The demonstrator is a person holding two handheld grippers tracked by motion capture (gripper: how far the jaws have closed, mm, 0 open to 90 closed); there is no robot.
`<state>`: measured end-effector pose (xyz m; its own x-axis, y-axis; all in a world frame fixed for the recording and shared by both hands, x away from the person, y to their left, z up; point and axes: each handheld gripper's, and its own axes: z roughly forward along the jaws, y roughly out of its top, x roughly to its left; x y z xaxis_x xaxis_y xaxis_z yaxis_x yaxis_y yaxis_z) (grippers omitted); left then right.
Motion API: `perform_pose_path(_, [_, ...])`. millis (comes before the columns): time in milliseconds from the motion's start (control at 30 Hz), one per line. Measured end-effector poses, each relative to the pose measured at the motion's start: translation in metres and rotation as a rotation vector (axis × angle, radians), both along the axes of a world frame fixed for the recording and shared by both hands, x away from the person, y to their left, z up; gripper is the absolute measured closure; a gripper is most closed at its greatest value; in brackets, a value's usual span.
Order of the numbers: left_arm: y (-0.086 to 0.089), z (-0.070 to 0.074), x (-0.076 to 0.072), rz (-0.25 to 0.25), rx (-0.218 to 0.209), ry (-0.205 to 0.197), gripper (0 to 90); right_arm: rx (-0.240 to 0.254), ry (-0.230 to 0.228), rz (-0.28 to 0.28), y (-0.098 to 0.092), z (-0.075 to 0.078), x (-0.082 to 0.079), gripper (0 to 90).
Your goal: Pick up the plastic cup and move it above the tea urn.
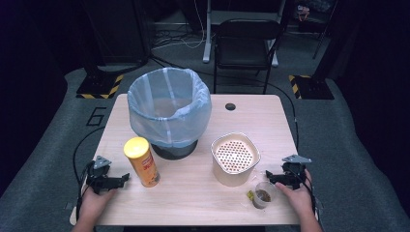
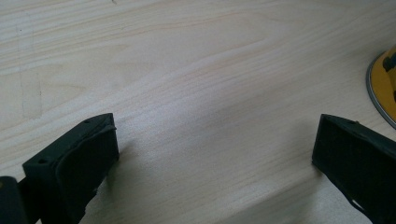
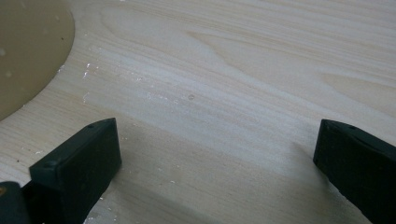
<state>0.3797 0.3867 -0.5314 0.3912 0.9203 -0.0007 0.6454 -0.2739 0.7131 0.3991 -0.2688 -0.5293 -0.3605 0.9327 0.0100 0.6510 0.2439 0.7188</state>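
My left gripper (image 1: 123,180) rests low at the table's left front, jaws open, pointing toward a yellow chip can (image 1: 141,162) that stands upright just beyond them. In the left gripper view the gripper (image 2: 215,137) has only bare wood between its jaws, and the can's base (image 2: 385,88) shows at the right edge. My right gripper (image 1: 269,177) sits at the right front, open, beside a beige tub with a perforated insert (image 1: 234,157) and a small clear cup of brown bits (image 1: 263,195). In the right gripper view the gripper (image 3: 215,137) holds nothing, and the tub's wall (image 3: 28,51) is at the upper left.
A bin lined with a pale blue bag (image 1: 169,111) stands at the back of the wooden table (image 1: 193,198). A small yellow scrap (image 1: 250,195) lies by the cup. A cable hole (image 1: 230,106) is at the back right. A black chair (image 1: 244,43) stands beyond the table.
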Motion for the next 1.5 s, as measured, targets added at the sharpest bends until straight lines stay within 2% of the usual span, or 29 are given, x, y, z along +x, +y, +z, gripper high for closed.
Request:
perform_pose_path(167, [0.0, 0.0, 0.0, -0.001, 0.001, 0.001, 0.2, 0.007, -0.004, -0.01, -0.001, 0.001, -0.001, 5.2])
perform_pose_path(200, [-0.001, 0.0, 0.0, 0.009, -0.01, -0.005, 0.2, 0.01, -0.013, -0.013, -0.002, 0.001, -0.002, 8.3])
perform_pose_path(233, [-0.001, 0.0, 0.0, 0.01, -0.01, -0.004, 0.2, 0.019, -0.028, -0.015, -0.004, 0.001, -0.003, 16.6])
perform_pose_path(267, [-0.001, 0.0, 0.0, 0.01, -0.01, -0.004, 0.2, 0.019, -0.036, -0.01, -0.005, 0.002, -0.003, 18.0])
perform_pose_path(300, [-0.001, 0.0, 0.0, 0.009, -0.01, -0.004, 0.2, 0.019, -0.036, -0.01, -0.005, 0.002, -0.003, 18.0])
perform_pose_path(333, [-0.001, -0.002, 0.001, 0.014, -0.014, -0.021, 0.2, 0.023, -0.035, -0.019, -0.004, 0.002, -0.004, 21.1])
perform_pose_path(367, [-0.001, -0.001, 0.001, 0.013, -0.012, -0.02, 0.2, 0.026, -0.036, -0.006, -0.005, 0.003, -0.005, 29.0])
perform_pose_path(400, [-0.001, -0.001, 0.001, 0.013, -0.012, -0.02, 0.2, 0.024, -0.035, 0.001, -0.005, 0.004, -0.005, 32.2])
perform_pose_path(467, [-0.001, -0.001, 0.001, 0.013, -0.012, -0.02, 0.2, 0.028, -0.024, 0.01, -0.006, 0.006, -0.005, 32.8])
perform_pose_path(533, [-0.001, -0.001, 0.001, 0.014, -0.012, -0.02, 0.2, 0.029, -0.033, 0.017, -0.007, 0.011, -0.008, 33.3])
perform_pose_path(567, [-0.001, -0.001, 0.001, 0.014, -0.012, -0.02, 0.2, 0.027, -0.04, 0.019, -0.008, 0.014, -0.009, 33.7])
perform_pose_path(600, [-0.001, -0.001, 0.001, 0.014, -0.012, -0.02, 0.2, 0.049, -0.047, 0.023, -0.009, 0.023, -0.013, 34.6])
perform_pose_path(633, [-0.001, -0.001, 0.001, 0.014, -0.012, -0.02, 0.2, 0.049, -0.047, 0.023, -0.009, 0.023, -0.013, 34.6])
perform_pose_path(733, [-0.002, -0.001, 0.0, 0.017, -0.012, -0.019, 0.3, 0.065, -0.056, 0.042, -0.008, 0.037, -0.02, 33.1])
perform_pose_path(800, [-0.002, -0.001, 0.0, 0.019, -0.012, -0.02, 0.3, 0.088, -0.048, 0.067, -0.005, 0.048, -0.028, 32.5])
perform_pose_path(833, [-0.002, -0.001, 0.0, 0.022, -0.015, -0.016, 0.3, 0.088, -0.048, 0.067, -0.005, 0.048, -0.028, 32.5])
perform_pose_path(1167, [-0.002, -0.001, 0.0, 0.025, -0.012, -0.014, 0.3, 0.087, -0.094, 0.17, 0.013, 0.081, -0.056, 31.8])
perform_pose_path(1200, [-0.002, -0.001, 0.0, 0.025, -0.012, -0.014, 0.3, 0.099, -0.105, 0.188, 0.016, 0.087, -0.061, 31.4])
perform_pose_path(1500, [-0.002, -0.001, 0.0, 0.026, -0.013, -0.014, 0.3, 0.118, -0.114, 0.258, 0.03, 0.098, -0.078, 26.4])
